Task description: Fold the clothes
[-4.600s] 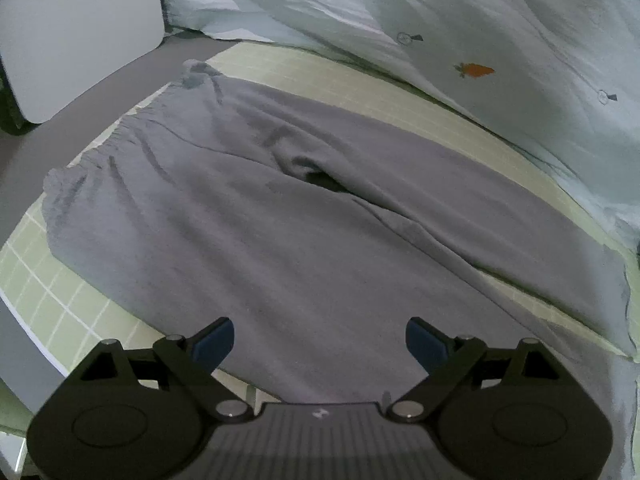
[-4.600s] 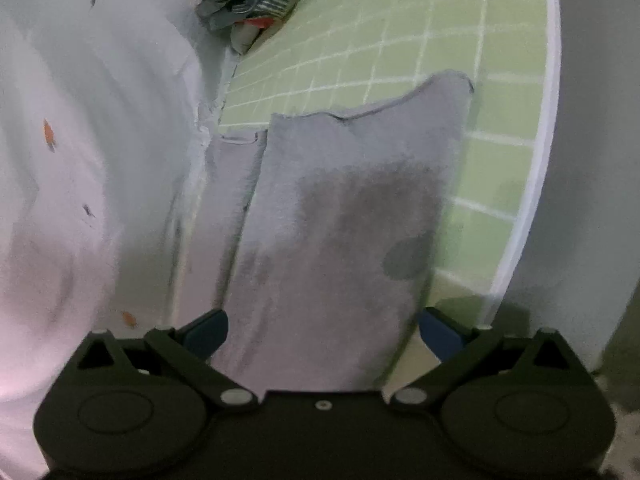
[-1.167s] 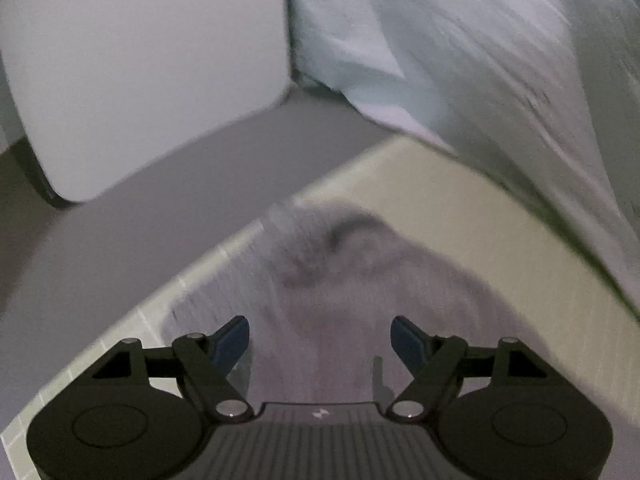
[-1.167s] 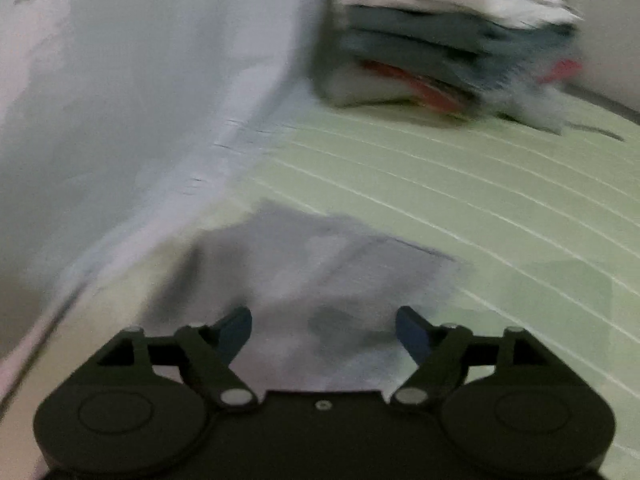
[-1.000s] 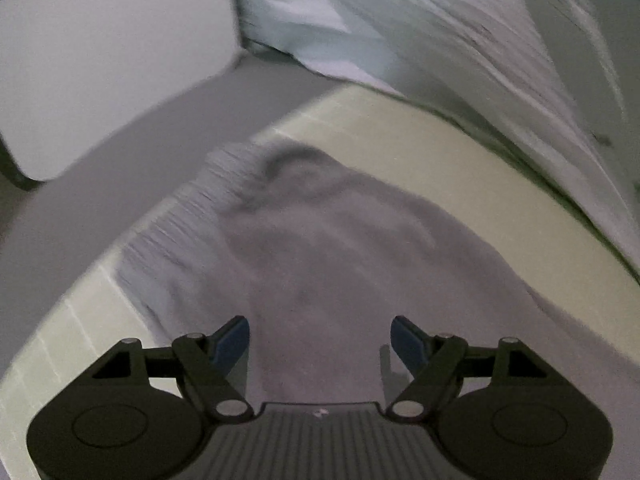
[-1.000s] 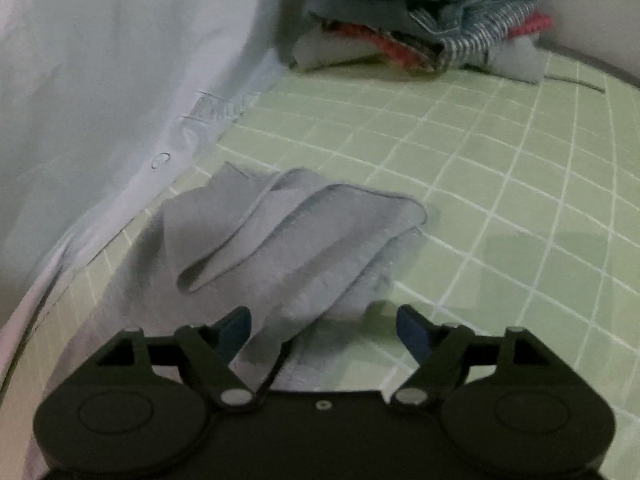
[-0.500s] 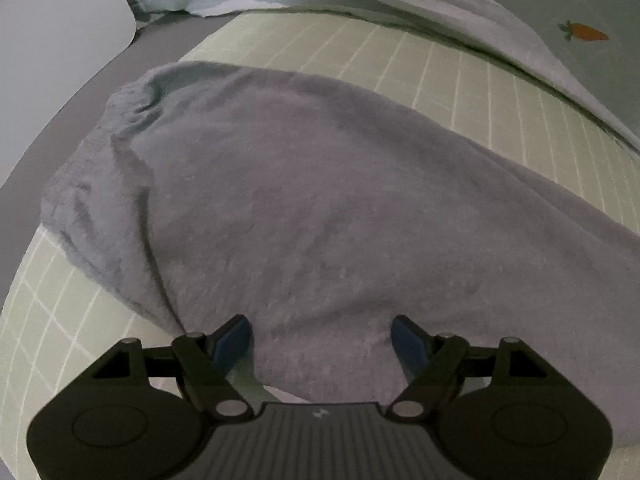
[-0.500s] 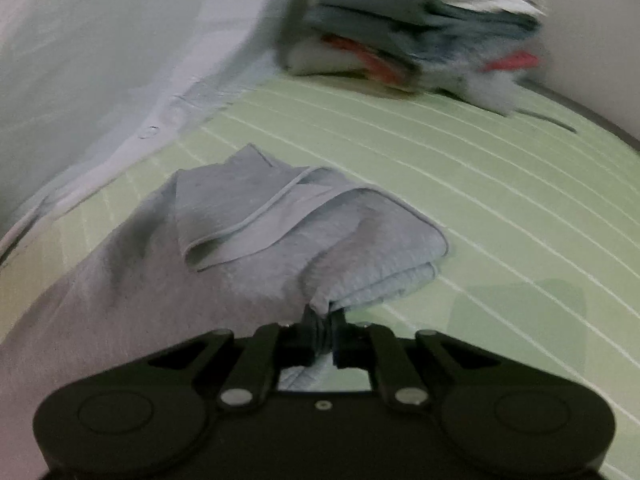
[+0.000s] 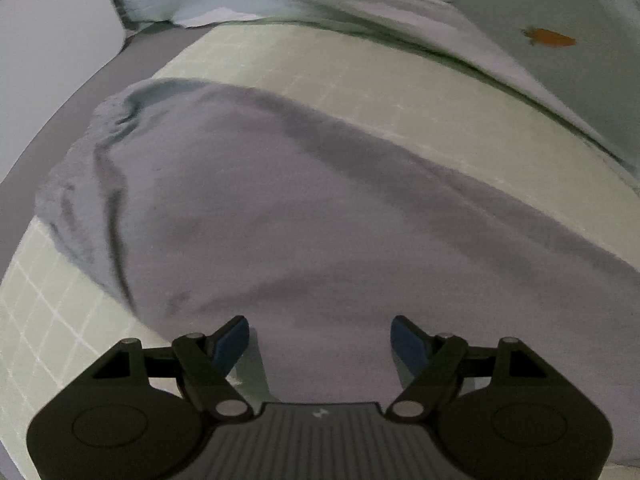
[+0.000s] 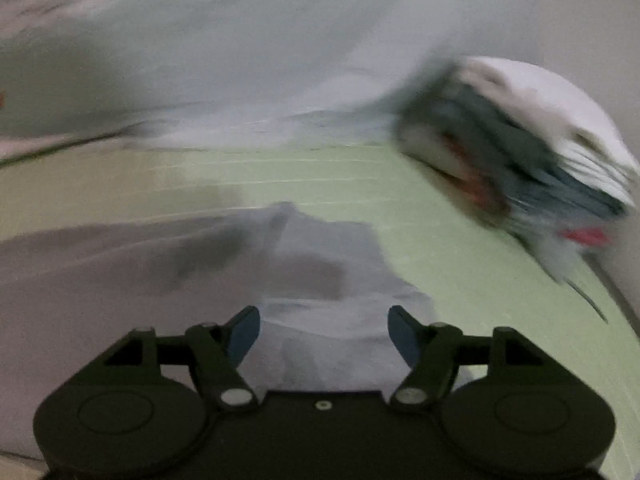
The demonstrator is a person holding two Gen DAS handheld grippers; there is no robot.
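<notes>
Grey sweatpants [image 9: 304, 216] lie folded lengthwise on a green checked mat [image 9: 360, 80], waistband at the left. My left gripper [image 9: 320, 340] is open, just above the pants' near edge. In the blurred right wrist view the leg ends of the pants [image 10: 320, 272] lie on the mat [image 10: 460, 280], partly doubled over. My right gripper [image 10: 324, 332] is open and empty right over them.
A pale blue quilt with small carrot prints [image 9: 520, 20] lies along the far side of the mat. A stack of folded clothes [image 10: 520, 160] stands at the right end. The mat's edge and grey floor [image 9: 60, 92] are on the left.
My right gripper was shut on the leg ends half a second ago; it has opened and let them go, and is swinging. My left gripper stays open and has drawn back slightly.
</notes>
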